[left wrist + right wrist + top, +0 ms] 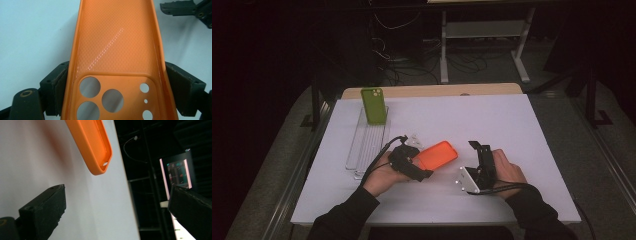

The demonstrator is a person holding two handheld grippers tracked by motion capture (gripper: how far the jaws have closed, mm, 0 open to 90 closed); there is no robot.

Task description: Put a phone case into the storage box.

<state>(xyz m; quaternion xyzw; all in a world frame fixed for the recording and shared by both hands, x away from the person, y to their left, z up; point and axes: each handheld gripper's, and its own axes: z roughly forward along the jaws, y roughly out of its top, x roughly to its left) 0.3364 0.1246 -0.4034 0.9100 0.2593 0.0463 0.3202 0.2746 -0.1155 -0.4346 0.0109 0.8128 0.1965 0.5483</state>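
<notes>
On the white table (512, 130), a clear tray (362, 145) lies at the far left with a green phone case (374, 105) standing propped at its far end, well apart from the work near the front edge. Near the middle, the orange phone case (438, 155) is clamped across its camera-hole end by the left gripper (414, 167), whose two pads press on the case's opposite long edges while the hollow inside faces up. Just to its right, the right gripper (475, 146) stands with its jaws spread wide and nothing between them, the case's free end close ahead yet apart from its fingers (42, 212).
</notes>
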